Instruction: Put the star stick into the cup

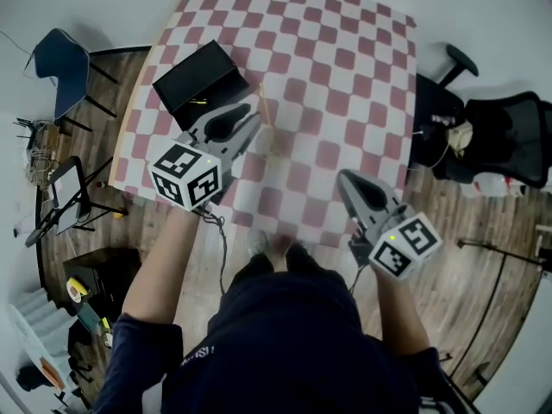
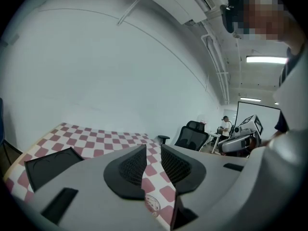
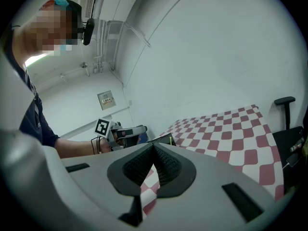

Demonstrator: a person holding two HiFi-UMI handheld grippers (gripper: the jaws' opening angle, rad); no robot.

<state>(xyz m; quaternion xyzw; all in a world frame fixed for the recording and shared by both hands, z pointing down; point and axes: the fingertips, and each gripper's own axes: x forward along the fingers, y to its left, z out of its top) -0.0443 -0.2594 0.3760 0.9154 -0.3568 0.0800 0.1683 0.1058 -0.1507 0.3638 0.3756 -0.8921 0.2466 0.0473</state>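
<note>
Held nearest the lens, the left tongs (image 2: 153,150) are seen with their jaws a narrow way apart, and nothing is gripped between them. Only the red-and-white checked cloth (image 1: 345,76) shows through the gap, with a small round clear thing (image 2: 151,203) low in it that cannot be made out for sure. The right tongs (image 3: 154,146) are closed, tips touching, and nothing is held in them. Both are kept above the near part of the table, the left ones just beside a black box (image 1: 198,80). What looks like a thin pale stick (image 1: 268,113) lies on the cloth by the left tips, untouched. A small yellow-green piece (image 1: 200,102) is seen on the box; whether it is the star cannot be told. Black office chairs (image 1: 500,136) are set at the table's right, on a wooden floor (image 1: 448,257).
</note>
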